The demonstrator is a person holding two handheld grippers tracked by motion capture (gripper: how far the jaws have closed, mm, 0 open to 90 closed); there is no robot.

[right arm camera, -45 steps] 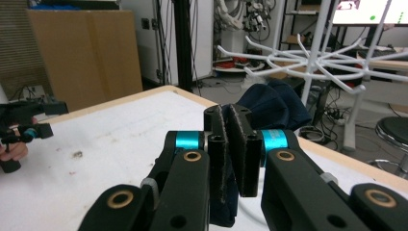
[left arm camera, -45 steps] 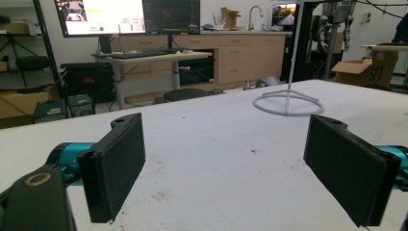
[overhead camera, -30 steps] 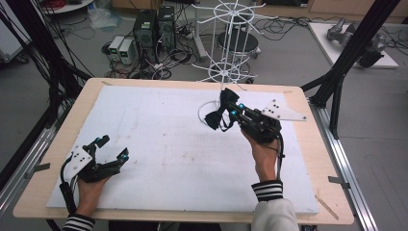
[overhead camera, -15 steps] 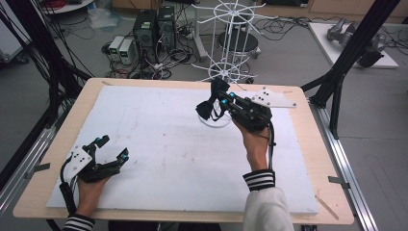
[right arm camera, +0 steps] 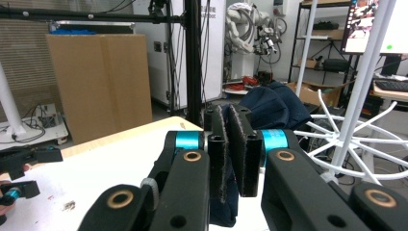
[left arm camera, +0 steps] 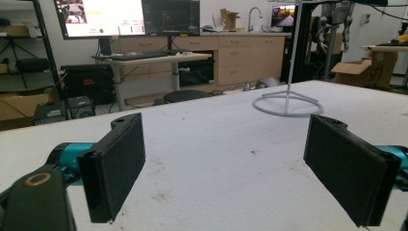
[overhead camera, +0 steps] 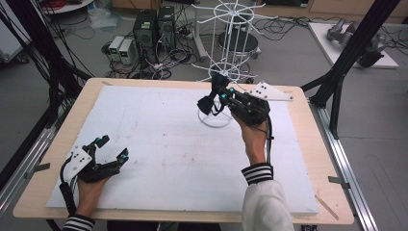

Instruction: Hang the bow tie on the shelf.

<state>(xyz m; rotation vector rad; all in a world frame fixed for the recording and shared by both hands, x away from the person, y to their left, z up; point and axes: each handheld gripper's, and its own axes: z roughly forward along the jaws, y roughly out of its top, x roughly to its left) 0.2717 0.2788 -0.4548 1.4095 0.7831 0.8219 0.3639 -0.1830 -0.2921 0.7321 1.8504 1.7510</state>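
Plainly, the work here is to bring a dark cloth to the white wire rack and hang it on an arm, and the step in hand is the carry. Farthest left, the left hand-held gripper [overhead camera: 112, 147] lies low on the desk [overhead camera: 149, 130] near its front corner, jaws spread wide with nothing between the pads [left arm camera: 113, 163]. It is best left there, well clear of the work. Further right, the dark cloth [overhead camera: 207, 103] hangs above the desk over the rack's base ring, pinched at its top edge by the right hand-held gripper [overhead camera: 217, 91]. In the right gripper view that gripper [right arm camera: 230, 113] has its pads pressed flat together on the navy fabric [right arm camera: 276, 103], which bunches beyond them and droops below. Just right of that stands the white wire rack [overhead camera: 226, 72], its pole [right arm camera: 365, 72] upright and its spokes fanning out close beside the jaws. To do this well, I judge the hand should lift so the drooping end clears a spoke, come in from the open side and not across the pole, and lay the cloth over one wire. It should loosen only once the weight hangs evenly on both sides. A snag on a neighbouring spoke could tip the light stand.
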